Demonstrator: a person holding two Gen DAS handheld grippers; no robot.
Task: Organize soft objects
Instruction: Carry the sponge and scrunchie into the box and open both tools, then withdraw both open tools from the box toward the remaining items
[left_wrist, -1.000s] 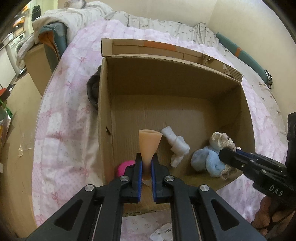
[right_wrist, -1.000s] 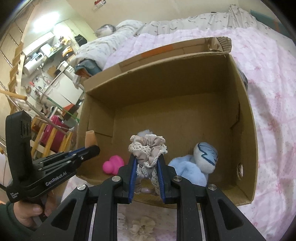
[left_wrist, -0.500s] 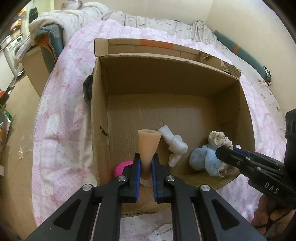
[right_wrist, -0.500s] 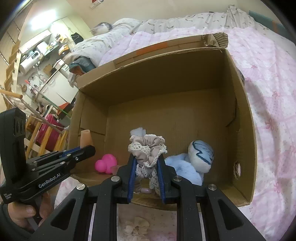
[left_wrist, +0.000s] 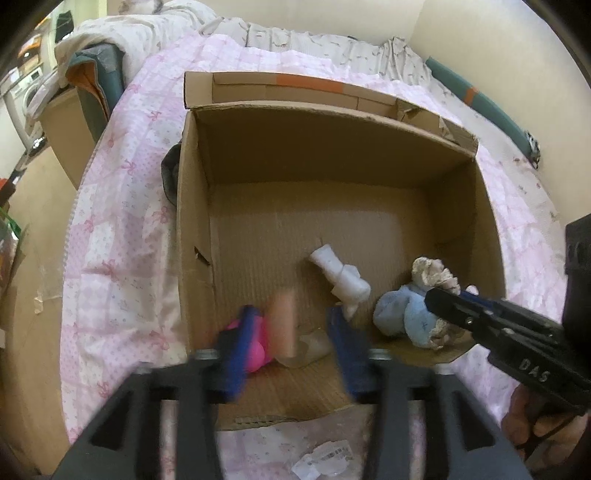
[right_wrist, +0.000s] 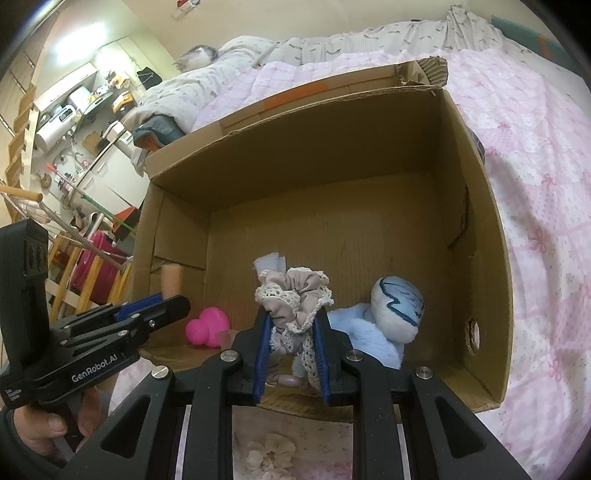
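Left hand-held gripper (left_wrist: 291, 336), blurred at lower centre, has its jaws spread apart around a peach funnel-shaped toy (left_wrist: 282, 328) beside a pink toy (left_wrist: 255, 347) inside the cardboard box (left_wrist: 192, 229) on the bed (left_wrist: 122, 206). Right hand-held gripper (right_wrist: 291, 354) clamps a lace-trimmed scrunchie (right_wrist: 295, 295) over the box's near edge, beside a blue plush (right_wrist: 391, 314).

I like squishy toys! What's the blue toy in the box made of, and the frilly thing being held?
The blue toy looks like fluffy plush: its surface is fuzzy, with a stitched dark blue line. The frilly thing looks like gathered beige cloth with cream lace edging, probably a scrunchie, pinched in the right hand-held gripper. The box is plain brown cardboard.
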